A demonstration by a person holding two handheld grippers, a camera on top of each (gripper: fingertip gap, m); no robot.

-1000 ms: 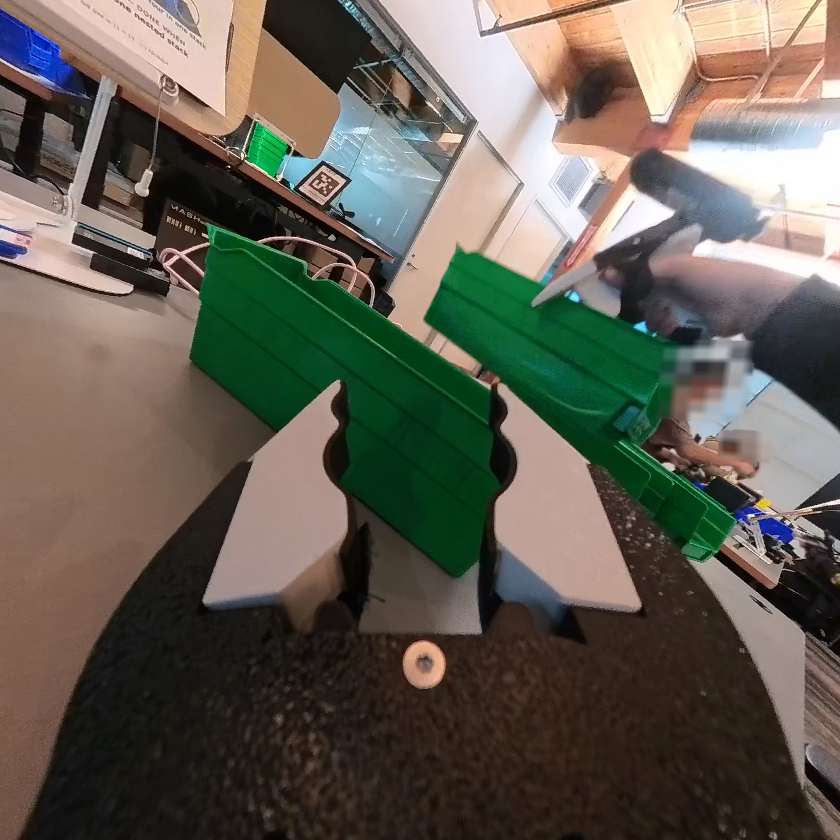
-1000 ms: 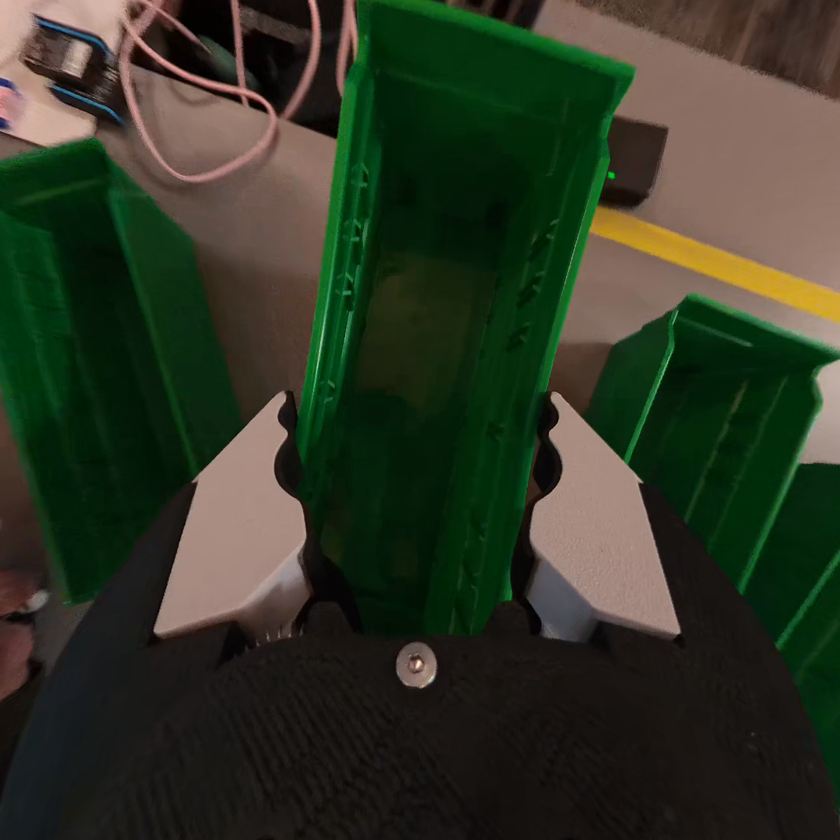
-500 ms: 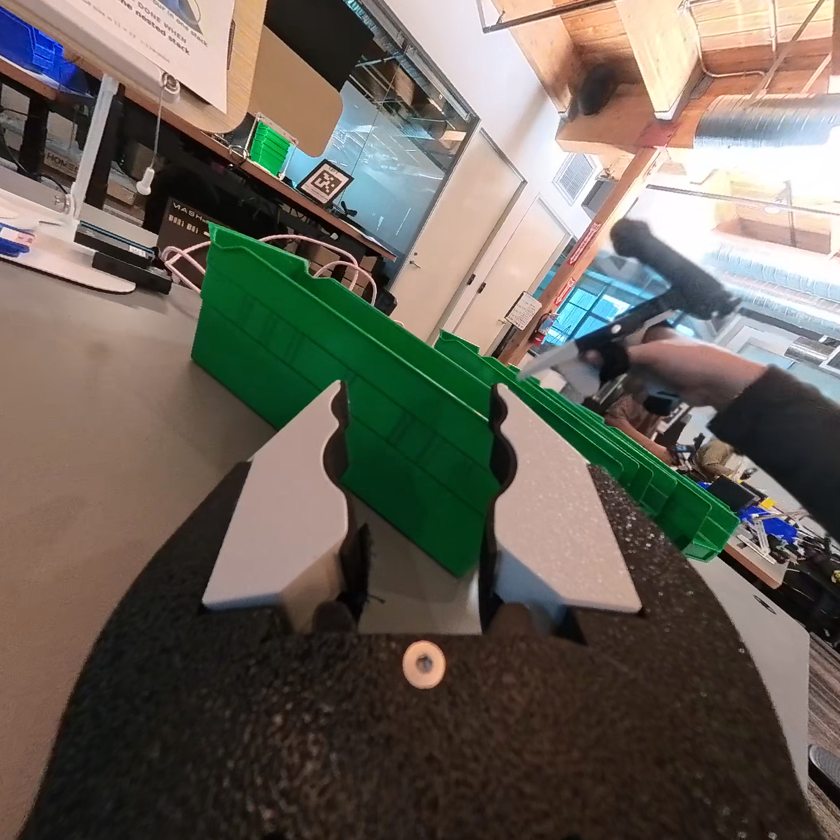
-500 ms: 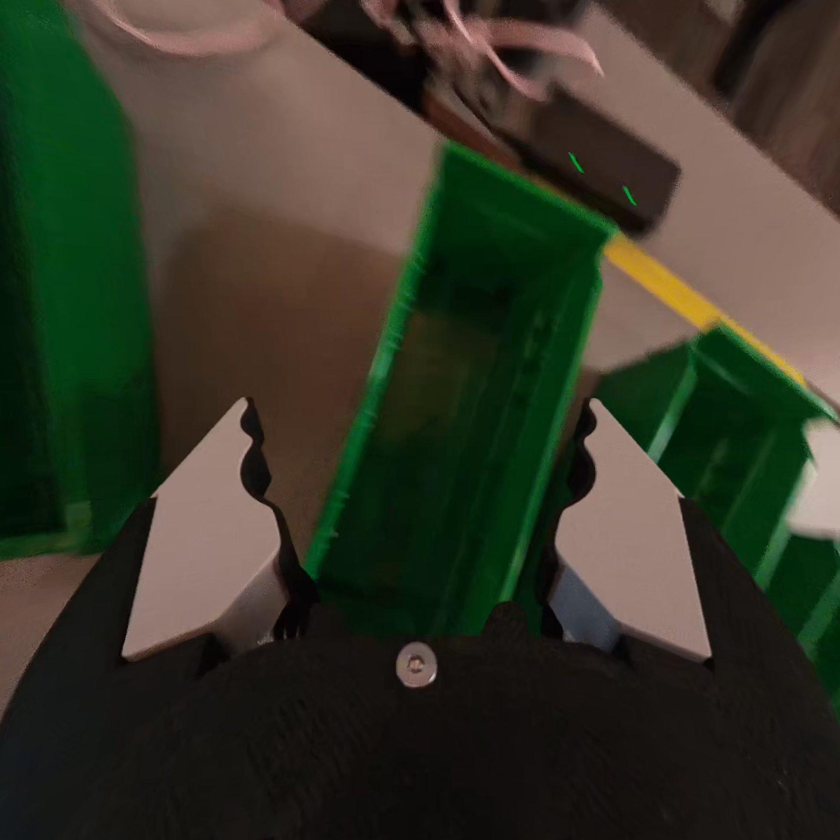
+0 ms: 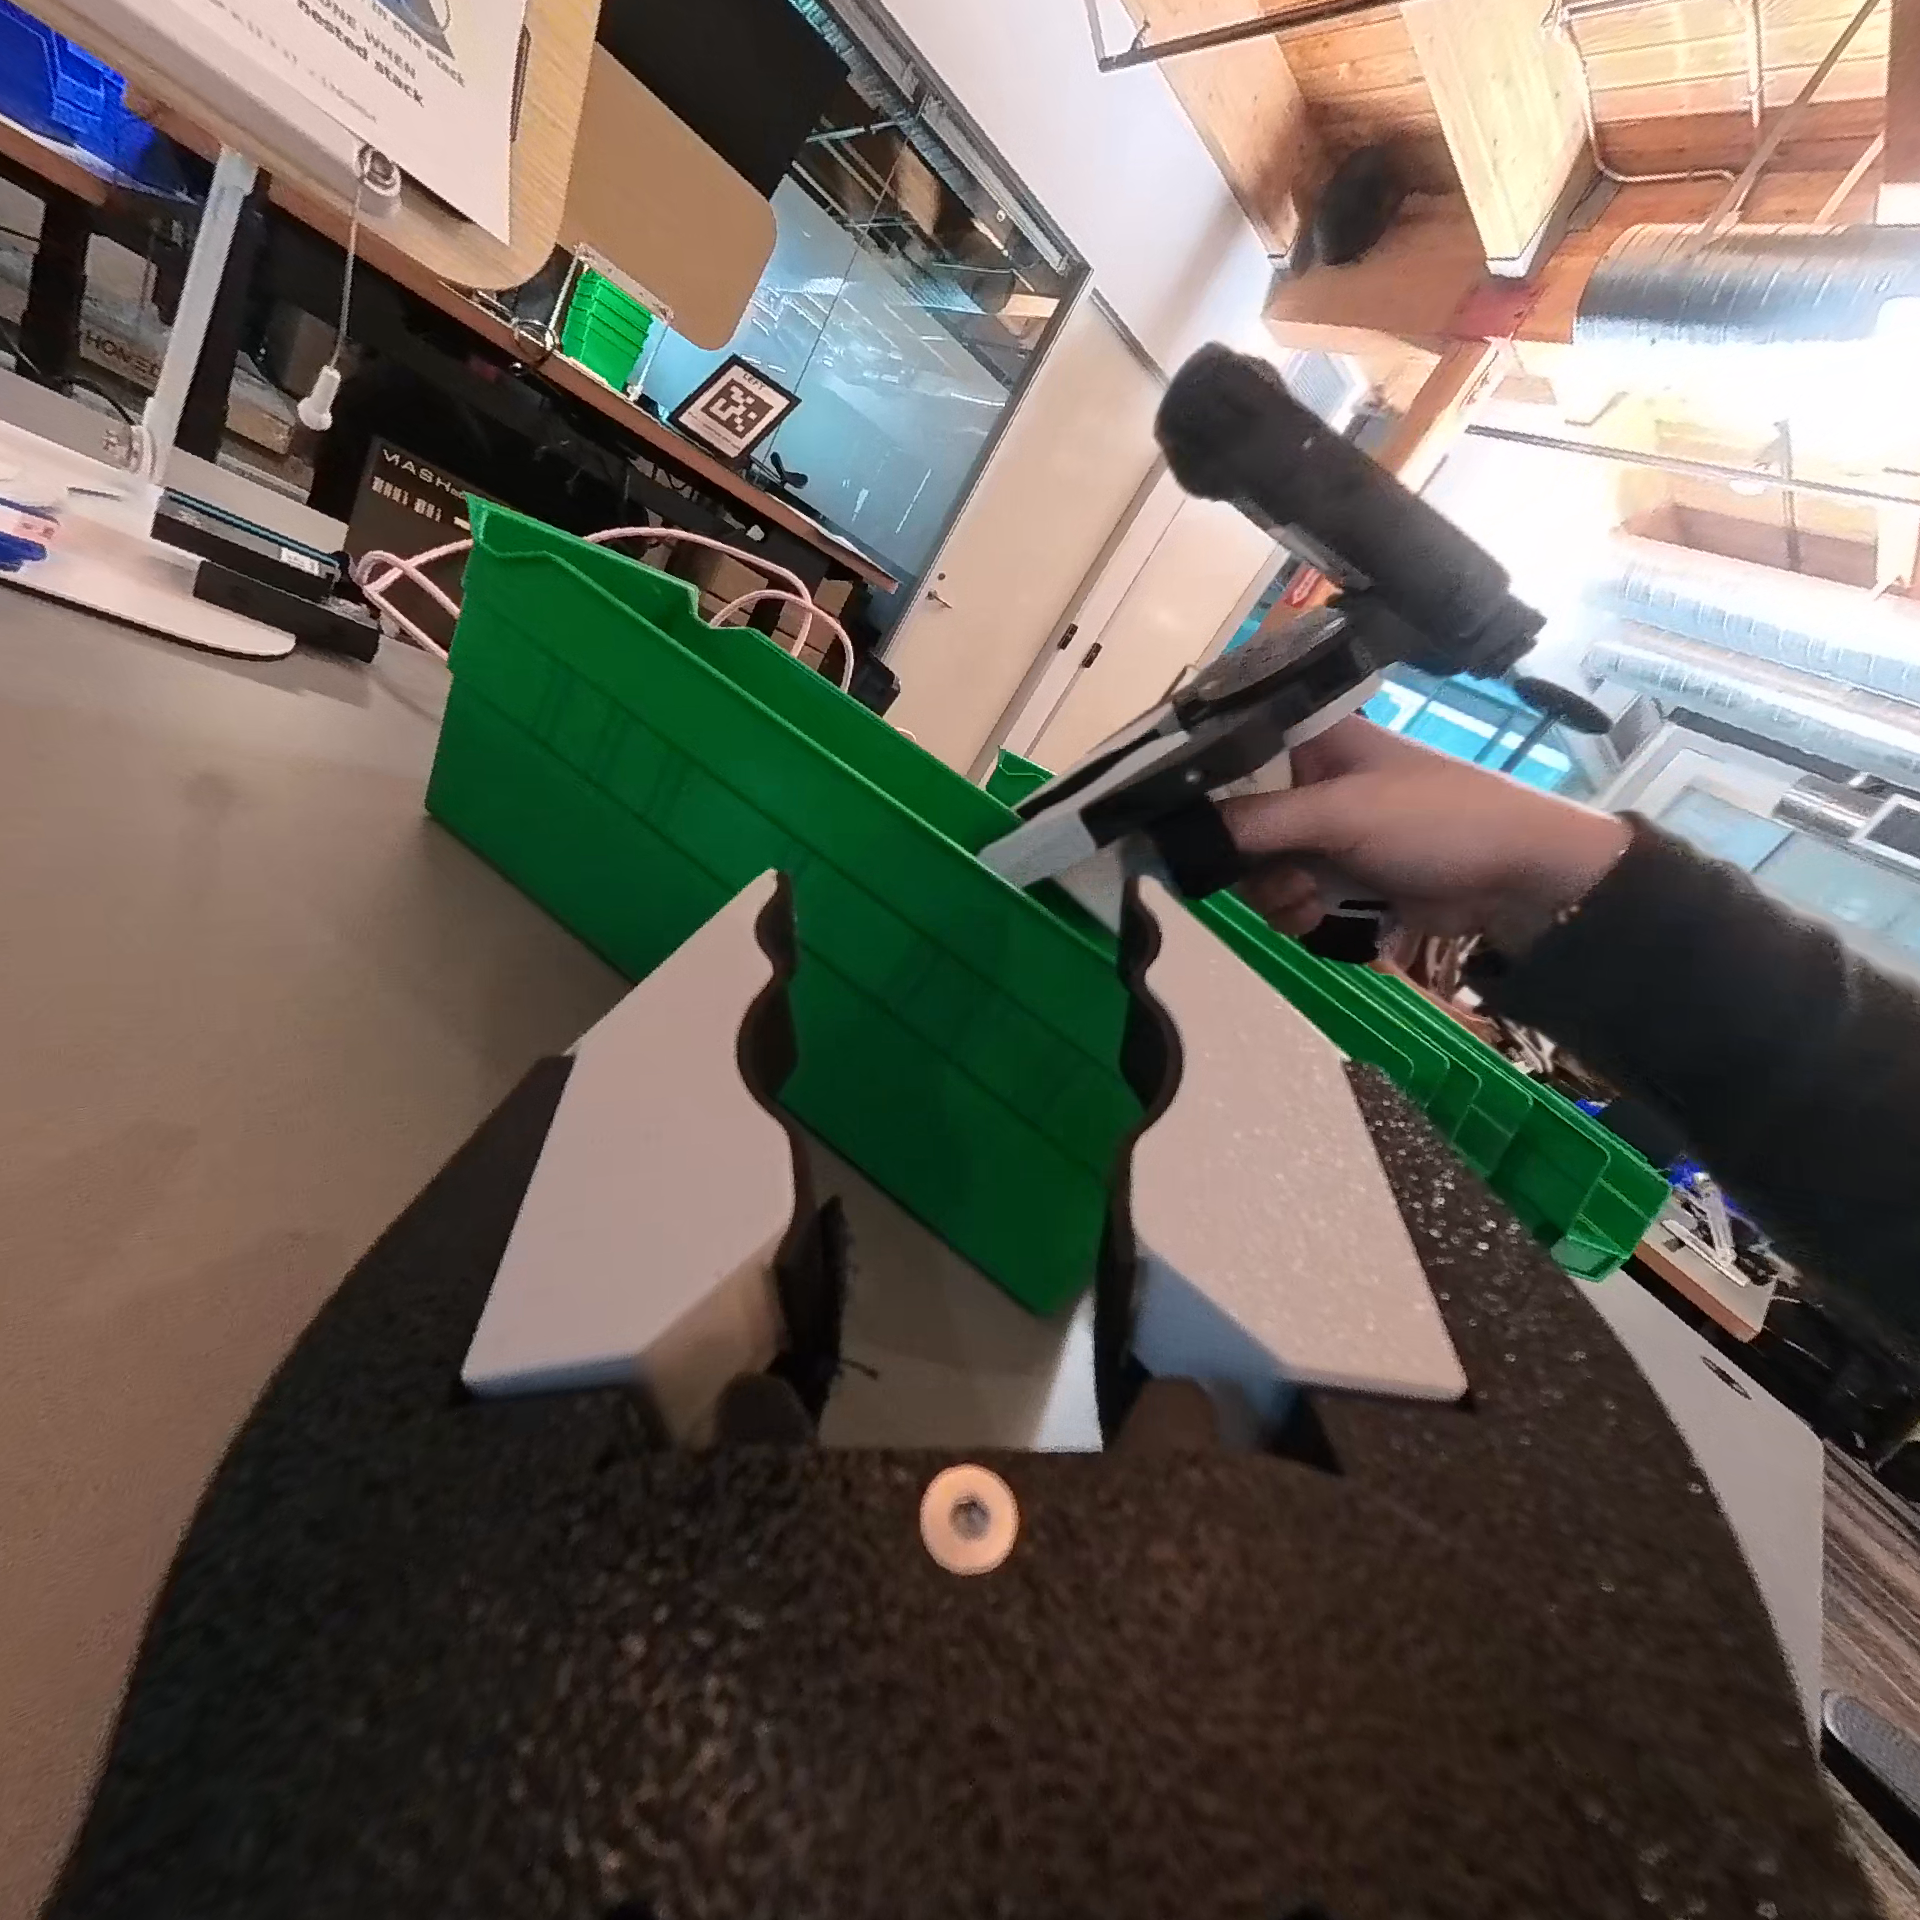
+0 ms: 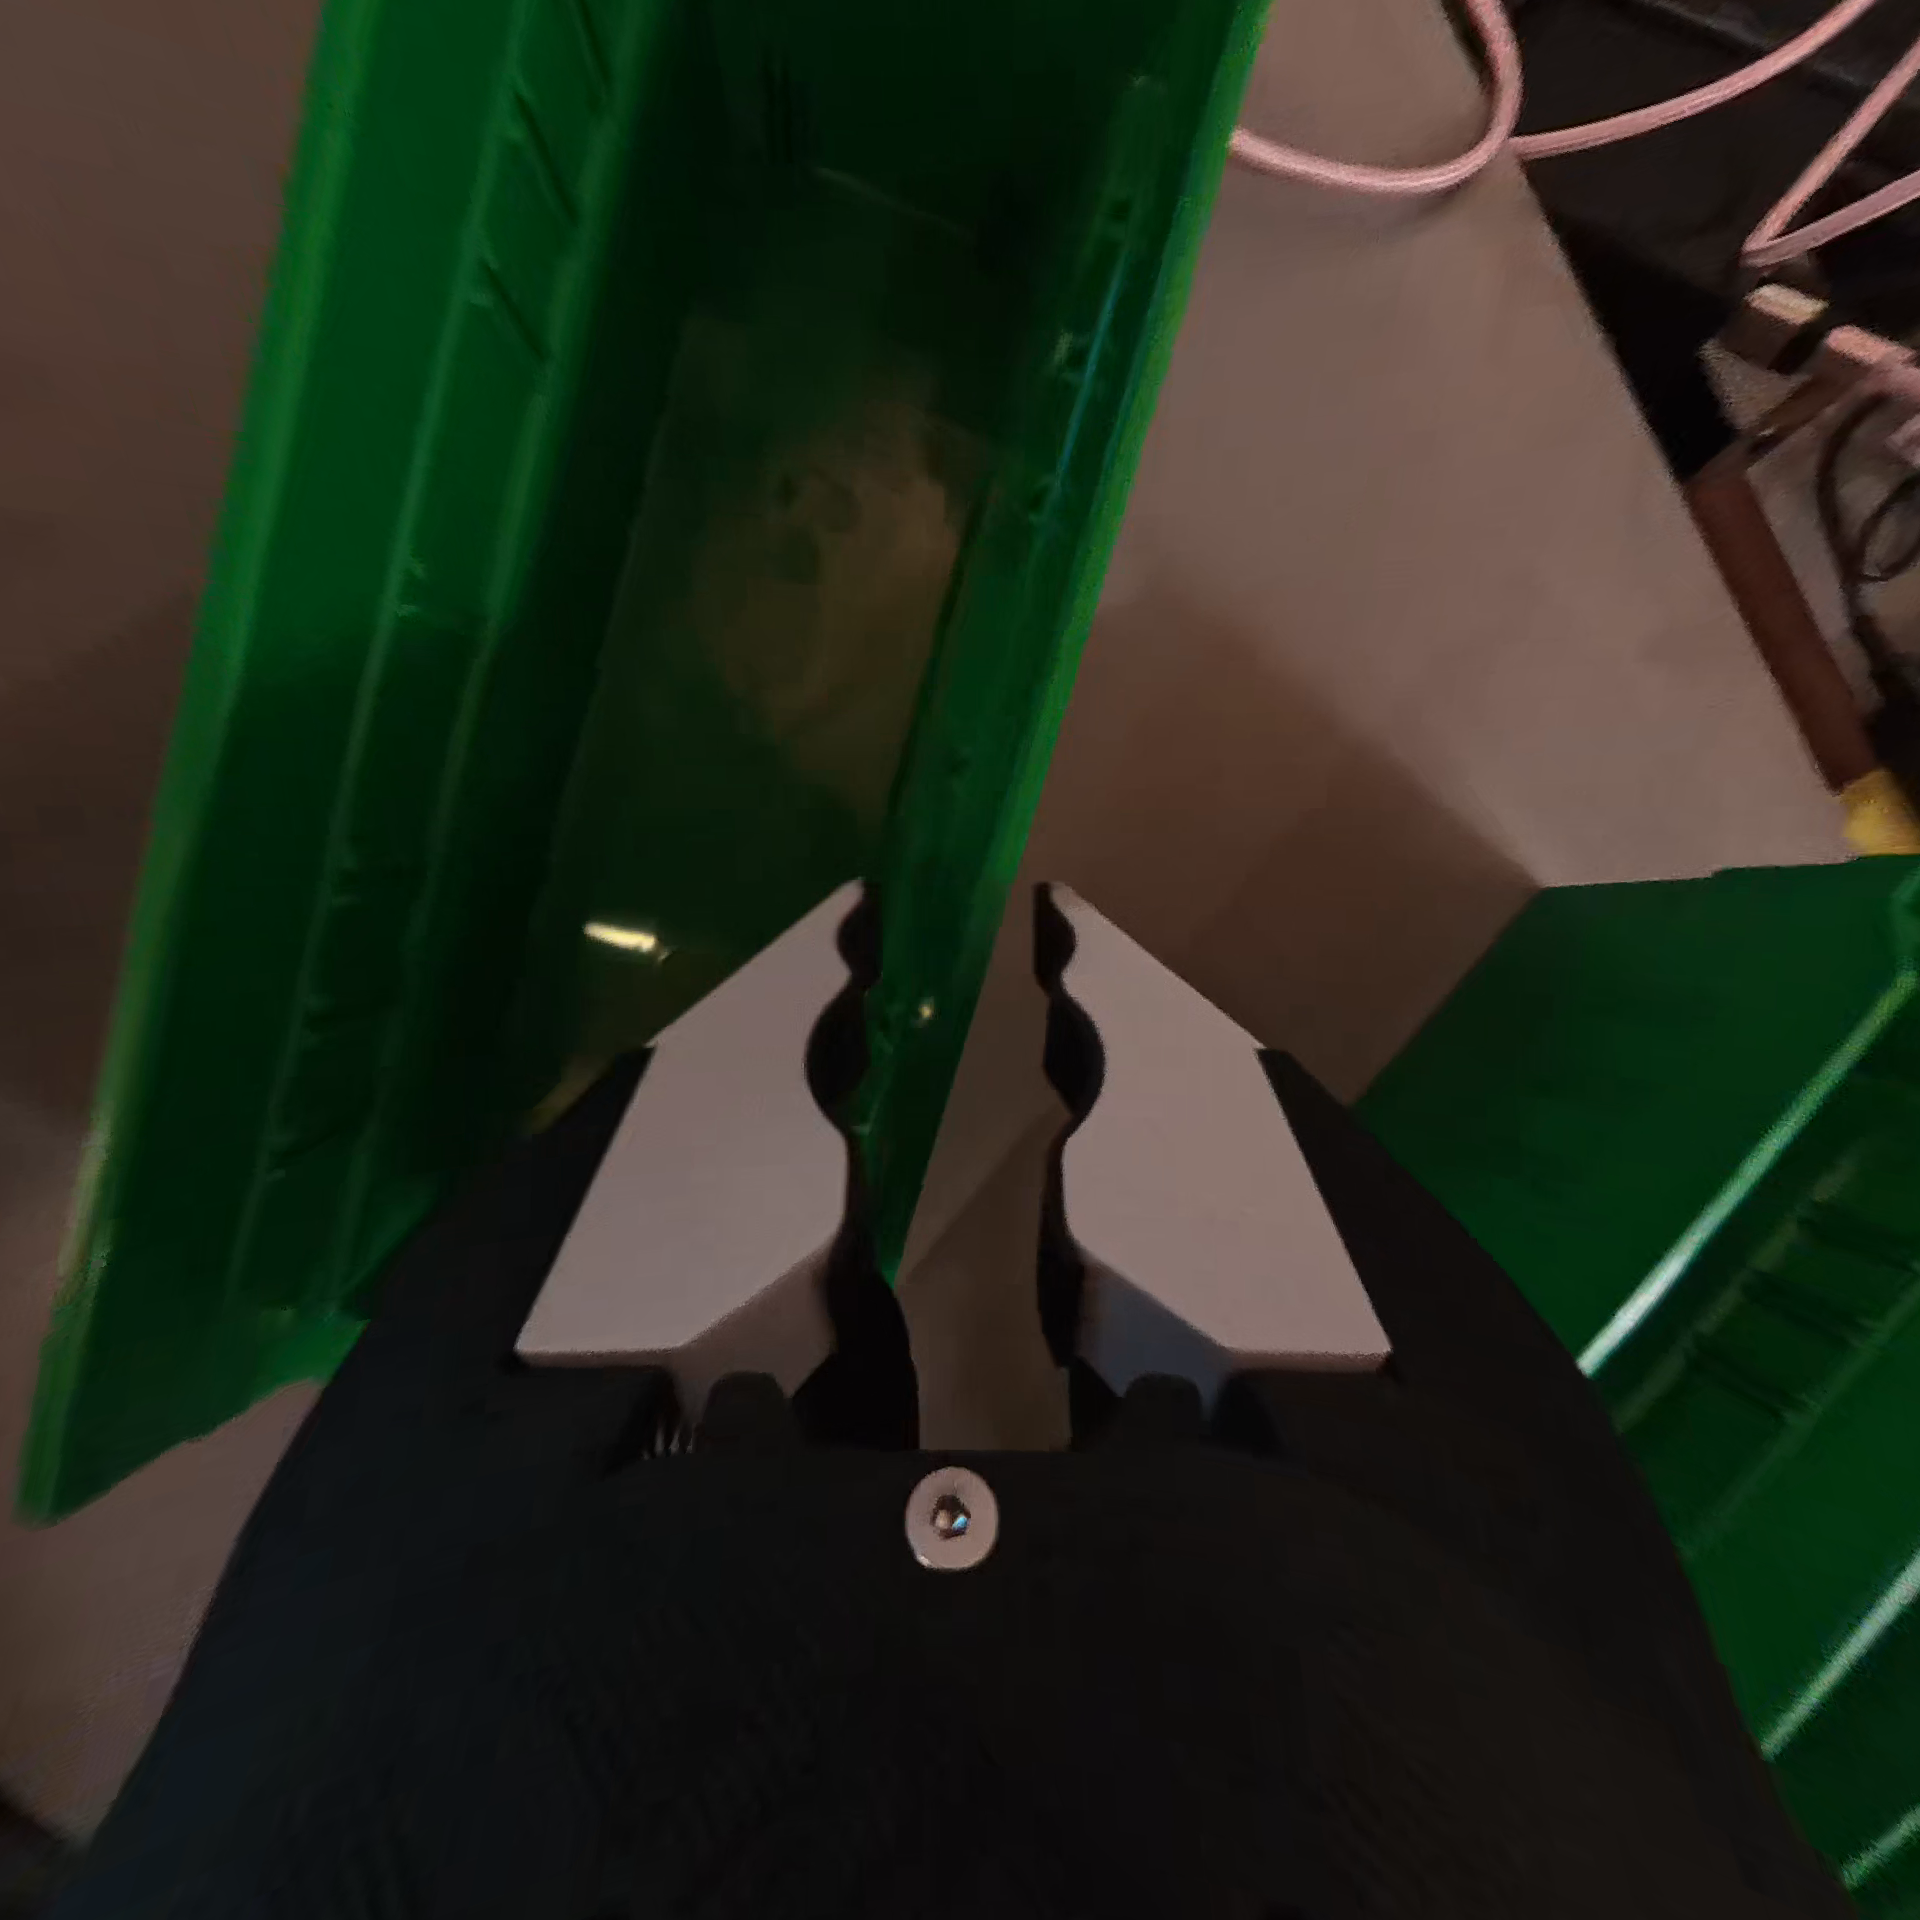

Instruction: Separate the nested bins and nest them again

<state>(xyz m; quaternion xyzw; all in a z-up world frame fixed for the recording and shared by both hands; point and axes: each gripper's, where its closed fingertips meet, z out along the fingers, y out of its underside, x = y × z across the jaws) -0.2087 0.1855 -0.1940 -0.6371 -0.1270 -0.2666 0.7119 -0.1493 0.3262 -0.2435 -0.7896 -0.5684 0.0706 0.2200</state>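
On the table [image 5: 208, 935]: one bin [image 5: 790, 914] near, just beyond the left gripper [image 5: 951, 914]; further bins [image 5: 1455, 1081] right of it; cables [image 5: 416, 571] behind; right gripper [image 5: 1049, 842] over the near bin's right wall.

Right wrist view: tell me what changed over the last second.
The right gripper lowered its lifted bin onto the nested stack, let go, then moved to the single bin; its jaws now straddle a side wall, narrower but open. The left gripper stayed put.
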